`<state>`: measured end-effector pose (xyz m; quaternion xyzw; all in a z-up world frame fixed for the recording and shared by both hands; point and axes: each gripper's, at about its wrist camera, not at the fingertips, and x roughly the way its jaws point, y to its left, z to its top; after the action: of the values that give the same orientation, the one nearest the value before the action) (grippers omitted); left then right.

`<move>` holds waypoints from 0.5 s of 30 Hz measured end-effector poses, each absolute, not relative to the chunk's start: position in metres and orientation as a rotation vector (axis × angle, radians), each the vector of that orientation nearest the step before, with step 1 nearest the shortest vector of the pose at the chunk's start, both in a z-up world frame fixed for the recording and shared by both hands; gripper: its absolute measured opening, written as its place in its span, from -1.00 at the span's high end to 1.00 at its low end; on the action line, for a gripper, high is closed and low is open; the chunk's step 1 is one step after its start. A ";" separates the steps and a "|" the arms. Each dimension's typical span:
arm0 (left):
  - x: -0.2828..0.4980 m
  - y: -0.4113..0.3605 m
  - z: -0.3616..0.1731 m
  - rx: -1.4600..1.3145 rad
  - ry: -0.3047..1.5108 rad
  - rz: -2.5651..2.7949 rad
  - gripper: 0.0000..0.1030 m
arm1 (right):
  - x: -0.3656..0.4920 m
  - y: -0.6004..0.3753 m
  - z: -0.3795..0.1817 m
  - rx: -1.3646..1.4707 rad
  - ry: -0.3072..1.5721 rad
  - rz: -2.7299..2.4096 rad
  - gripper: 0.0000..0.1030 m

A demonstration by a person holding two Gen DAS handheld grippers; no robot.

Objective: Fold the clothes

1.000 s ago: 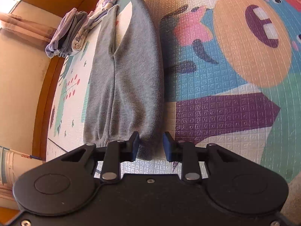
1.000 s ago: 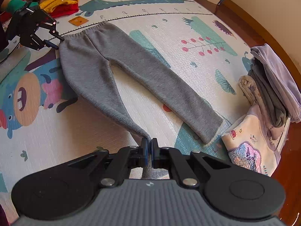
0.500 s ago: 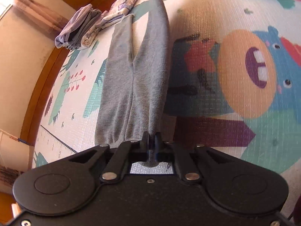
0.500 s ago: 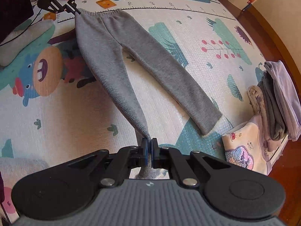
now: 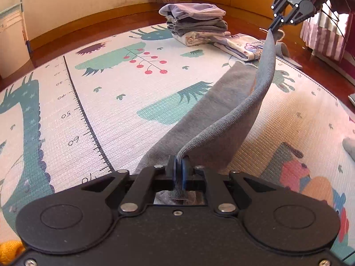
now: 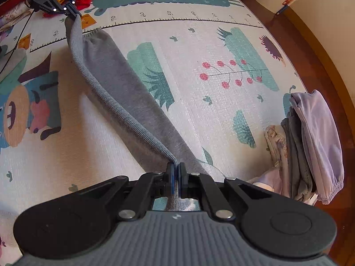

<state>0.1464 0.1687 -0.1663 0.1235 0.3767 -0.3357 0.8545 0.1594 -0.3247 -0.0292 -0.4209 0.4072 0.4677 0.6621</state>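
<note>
**Grey pants lifted by one edge, both grippers clamped**

Left to right in the right wrist view: left gripper (image 6: 74, 12) at far upper left, jaws pinched on the waistband corner of the grey pants (image 6: 124, 97). Pants run diagonally across the play mat (image 6: 221, 122); one leg lies flat on the mat, the other leg's edge is raised as a taut ridge between the two grippers. Right gripper (image 6: 175, 177) at bottom centre, jaws closed on the cuff end, fabric visible bunched behind the pads. Stack of folded clothes (image 6: 310, 144) sits at the mat's right edge, near but apart from the cuffs.

Left wrist view confirms it: left gripper (image 5: 178, 174) clenched on knit fabric, right gripper (image 5: 277, 23) far off at top right gripping the other end.

Handling, judged: soft, light, stretchy knit; it sags and drapes, no stiffness. Not fragile or slippery, ribbed surface grips well. Best holds are waistband corner and cuff hem, where fabric is thicker; keep tension so the raised leg lands flat on the lower one.
</note>
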 end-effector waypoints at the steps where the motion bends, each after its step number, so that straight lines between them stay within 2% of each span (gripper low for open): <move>1: 0.154 0.170 -0.169 0.232 0.809 -0.699 0.94 | 0.167 -0.323 -0.034 -0.942 0.938 1.051 0.90; 8: 0.200 0.176 -0.197 0.050 0.918 -0.643 0.94 | 0.203 -0.330 -0.078 -0.832 1.068 1.012 0.90; 15: 0.222 0.169 -0.208 0.039 0.930 -0.589 0.95 | 0.229 -0.336 -0.111 -0.729 1.125 0.969 0.90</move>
<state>0.2223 0.1688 -0.2081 0.0188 0.4418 -0.2798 0.8522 0.2295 -0.3362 -0.1106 -0.3244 0.5005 0.4311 0.6770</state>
